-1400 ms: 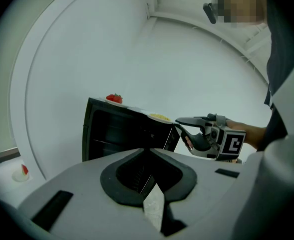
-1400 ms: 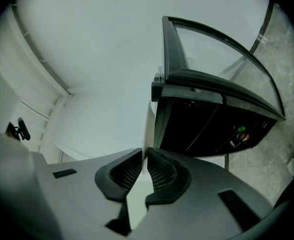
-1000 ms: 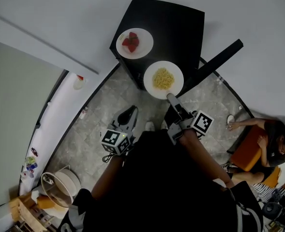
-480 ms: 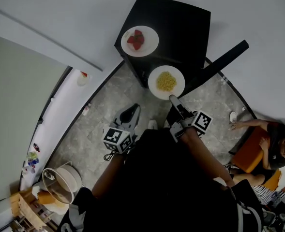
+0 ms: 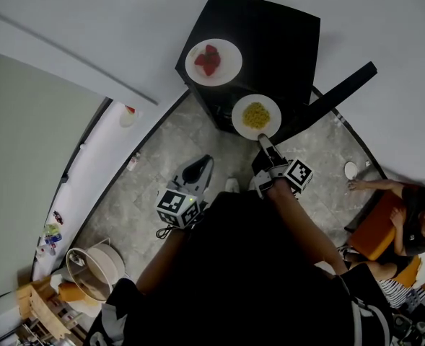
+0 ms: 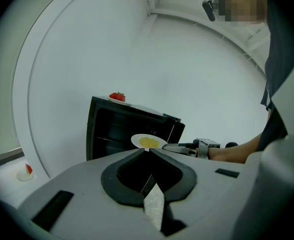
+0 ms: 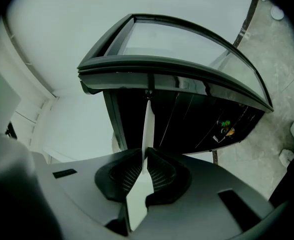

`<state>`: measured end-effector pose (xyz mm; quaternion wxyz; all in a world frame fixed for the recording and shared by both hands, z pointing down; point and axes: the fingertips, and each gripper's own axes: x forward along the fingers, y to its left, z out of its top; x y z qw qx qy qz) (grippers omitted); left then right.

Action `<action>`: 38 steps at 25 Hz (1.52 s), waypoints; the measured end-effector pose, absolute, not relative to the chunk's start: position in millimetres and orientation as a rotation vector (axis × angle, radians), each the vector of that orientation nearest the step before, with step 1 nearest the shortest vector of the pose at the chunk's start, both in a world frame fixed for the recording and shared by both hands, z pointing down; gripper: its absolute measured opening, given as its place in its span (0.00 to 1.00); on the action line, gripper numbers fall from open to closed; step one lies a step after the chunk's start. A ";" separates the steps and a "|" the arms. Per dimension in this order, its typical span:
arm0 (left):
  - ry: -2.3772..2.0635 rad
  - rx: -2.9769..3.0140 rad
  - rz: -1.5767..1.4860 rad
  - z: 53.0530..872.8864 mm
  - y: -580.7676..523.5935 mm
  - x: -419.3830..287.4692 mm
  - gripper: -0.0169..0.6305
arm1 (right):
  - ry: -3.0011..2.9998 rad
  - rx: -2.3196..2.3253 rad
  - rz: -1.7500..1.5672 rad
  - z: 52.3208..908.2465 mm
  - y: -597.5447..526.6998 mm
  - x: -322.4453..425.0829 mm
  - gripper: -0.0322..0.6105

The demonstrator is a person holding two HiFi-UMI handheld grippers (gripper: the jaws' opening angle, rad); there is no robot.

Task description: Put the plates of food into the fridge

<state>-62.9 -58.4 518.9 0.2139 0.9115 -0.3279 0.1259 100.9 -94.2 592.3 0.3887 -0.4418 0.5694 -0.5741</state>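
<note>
White walls (image 5: 89,20) and a grey stone floor (image 5: 154,157) surround a small black fridge (image 5: 270,42), its door (image 5: 338,89) swung open. A plate of strawberries (image 5: 213,62) sits on top. The plate of yellow food (image 5: 256,116) hangs lower than a second ago, before the open front, its rim pinched tight in the right gripper (image 5: 264,140). The left gripper (image 5: 201,166) hangs behind, jaws together on nothing. Only the right gripper view shows the dark shelves (image 7: 186,114); only the head view shows a person (image 5: 400,215) seated aside
</note>
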 end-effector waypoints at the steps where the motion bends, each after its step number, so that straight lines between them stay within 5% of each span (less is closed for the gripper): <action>1: -0.909 2.528 0.352 519.2 -58.6 -63.7 0.07 | 1.434 -1.132 -1.456 596.1 -96.1 102.6 0.12; 38: -0.893 2.514 0.399 531.7 -66.6 -76.5 0.07 | 0.887 -1.300 -1.398 660.9 -158.6 140.2 0.10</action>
